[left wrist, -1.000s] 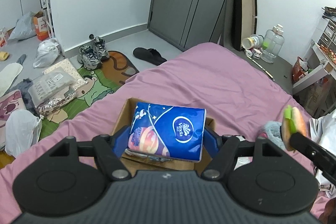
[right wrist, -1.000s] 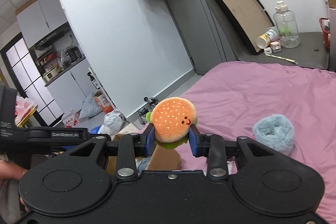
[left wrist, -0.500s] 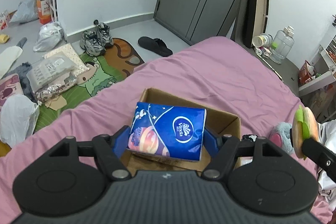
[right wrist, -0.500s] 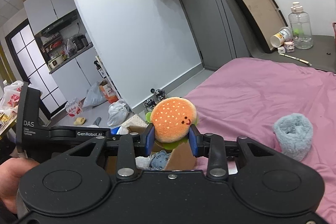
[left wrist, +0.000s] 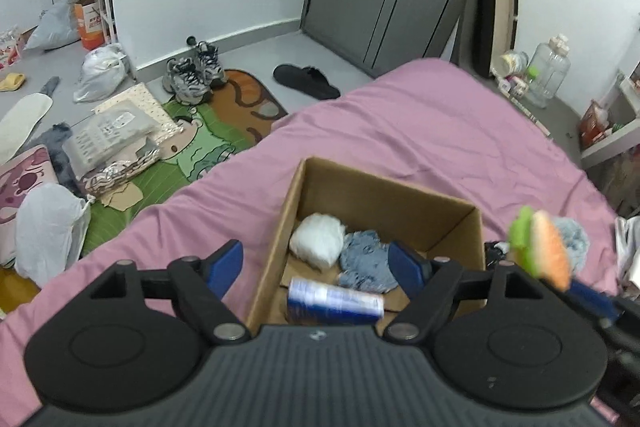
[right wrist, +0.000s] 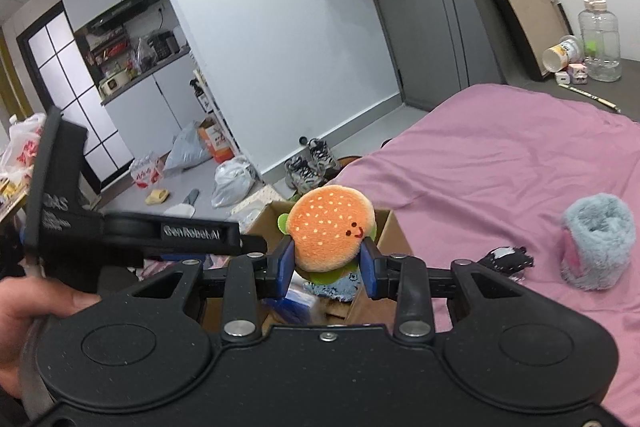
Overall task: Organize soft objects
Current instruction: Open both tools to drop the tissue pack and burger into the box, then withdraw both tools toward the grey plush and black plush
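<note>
Pink bed: left tongs spread above open box.

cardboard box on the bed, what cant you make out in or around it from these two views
- Brown cardboard box: near floor hidden by the left gripper body, left wrist view.
- Blue tissue pack: motion-blurred, print unreadable.
- Small black object on the pink sheet: too small to identify, right wrist view.
- Box interior, right wrist view: mostly blocked by the orange burger plush.

1. The cardboard box sits on the bed near its left edge.
2. In the box, the tissue pack lies nearest, with the white fluffy ball and crumpled cloth behind it.
3. The fluffy cup stands on the bed right of the box.
</note>
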